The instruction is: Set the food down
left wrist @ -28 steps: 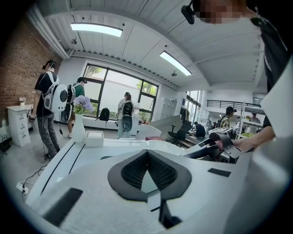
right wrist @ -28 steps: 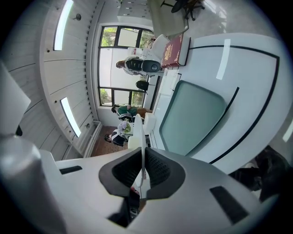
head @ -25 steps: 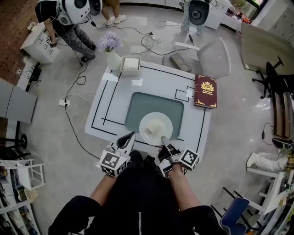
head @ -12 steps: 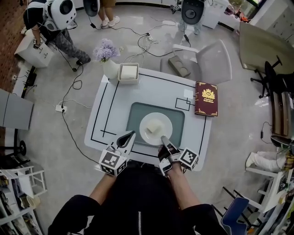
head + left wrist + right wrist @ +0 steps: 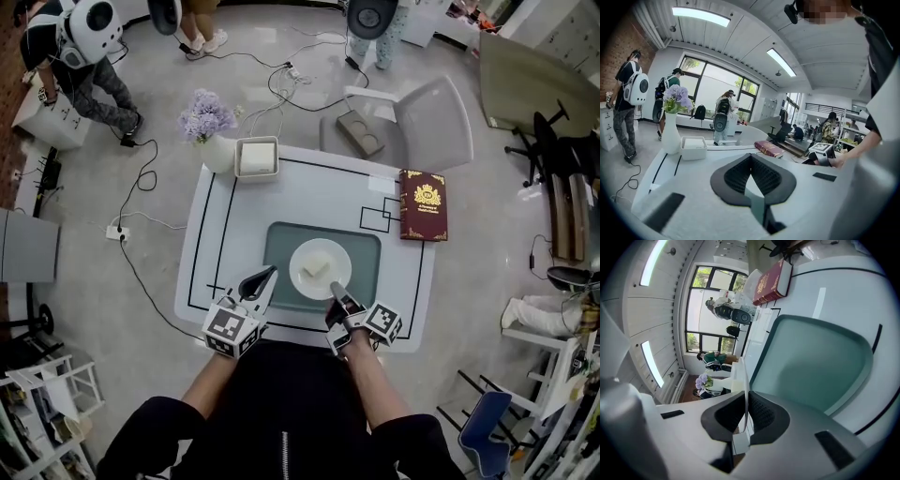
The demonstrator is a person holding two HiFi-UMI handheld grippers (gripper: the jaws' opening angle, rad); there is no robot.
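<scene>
R gripper (image 5: 335,287) clamps rim of round white plate (image 5: 302,255); pale food block (image 5: 316,270) sits centred on it, over teal mat (image 5: 281,244). L gripper (image 5: 266,273): jaws together, empty. Red book (image 5: 424,204), white box (image 5: 256,157) well apart.

The plate (image 5: 745,380) shows edge-on, its face hidden; blue chair (image 5: 480,427) cropped below.

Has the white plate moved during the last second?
Yes, away from the person: the plate in the right gripper overhung the teal mat at its near edge, and now is inside it.
</scene>
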